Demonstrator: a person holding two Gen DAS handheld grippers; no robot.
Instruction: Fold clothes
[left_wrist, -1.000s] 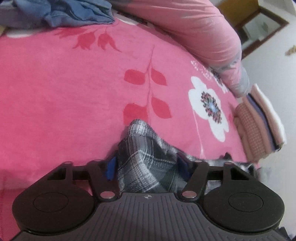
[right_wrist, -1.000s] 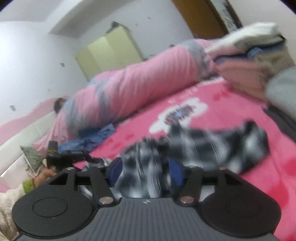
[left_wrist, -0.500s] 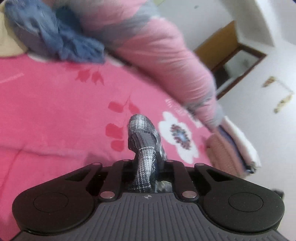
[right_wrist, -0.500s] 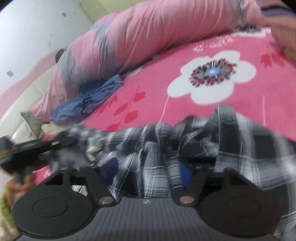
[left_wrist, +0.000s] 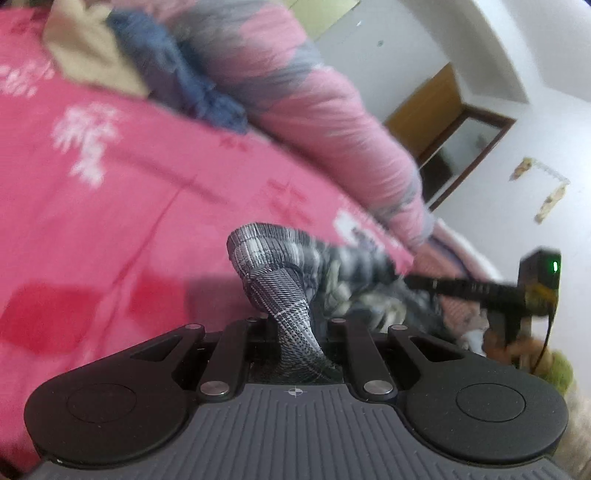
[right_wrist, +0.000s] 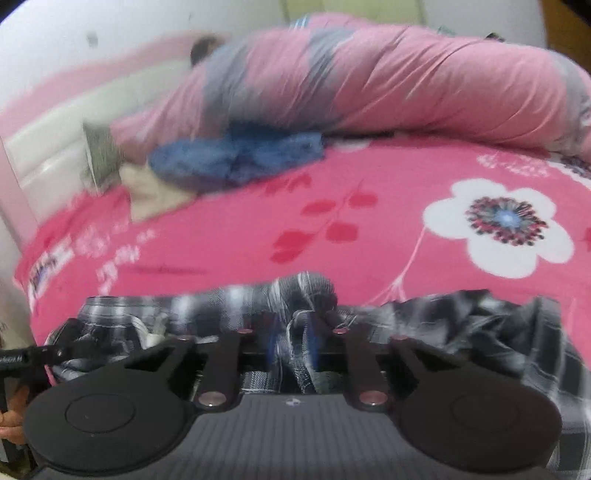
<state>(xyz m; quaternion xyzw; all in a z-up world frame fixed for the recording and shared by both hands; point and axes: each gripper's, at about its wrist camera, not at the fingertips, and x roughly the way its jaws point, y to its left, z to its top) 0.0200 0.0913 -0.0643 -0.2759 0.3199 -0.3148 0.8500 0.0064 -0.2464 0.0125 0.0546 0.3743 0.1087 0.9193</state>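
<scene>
So, left wrist view: the left gripper (left_wrist: 293, 325) is clamped on a twisted bunch of the plaid garment (left_wrist: 280, 258), held up over the pink bedspread (left_wrist: 129, 192). Right wrist view: the right gripper (right_wrist: 293, 332) is pinched on the same plaid cloth (right_wrist: 480, 332), which sags along the bedspread's (right_wrist: 240, 229) near edge. Pretty blurry.

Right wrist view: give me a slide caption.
Right hand-held gripper shut on plaid garment above pink floral bedspread.
</scene>
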